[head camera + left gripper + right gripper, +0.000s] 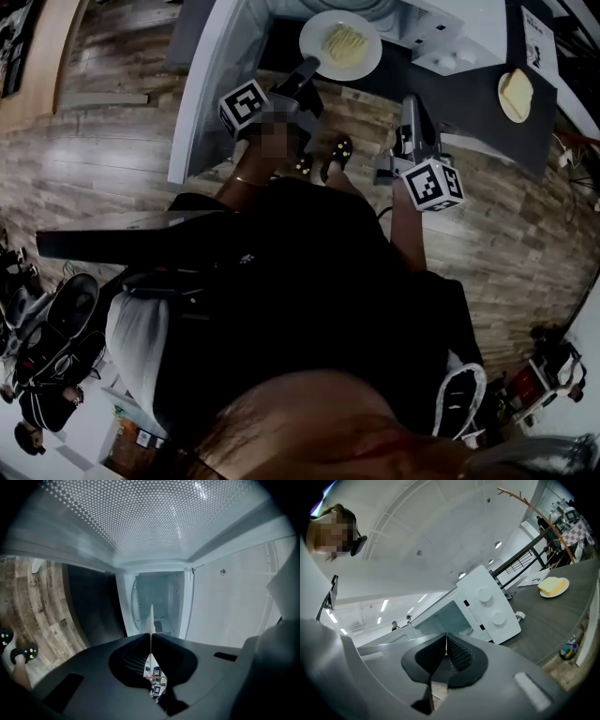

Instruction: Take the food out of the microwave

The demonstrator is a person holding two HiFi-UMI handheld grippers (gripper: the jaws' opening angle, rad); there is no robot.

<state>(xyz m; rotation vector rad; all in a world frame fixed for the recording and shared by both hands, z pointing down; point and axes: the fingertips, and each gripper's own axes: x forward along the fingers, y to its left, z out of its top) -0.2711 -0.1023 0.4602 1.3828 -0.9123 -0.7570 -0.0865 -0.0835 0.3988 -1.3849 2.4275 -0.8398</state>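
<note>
Counter: dark grey, with the microwave standing on it
Microwave: white, two knobs, cavity bare
Door: swung wide open
Left gripper: jaws clamped on the rim of a white plate — plate held out in front of the open cavity
Right gripper: jaws pressed together, nothing between them, off to the side of that plate
Second plate: on the counter beside the microwave — a yellow piece on it
Food: pale yellow heap in the middle of the held plate
</note>
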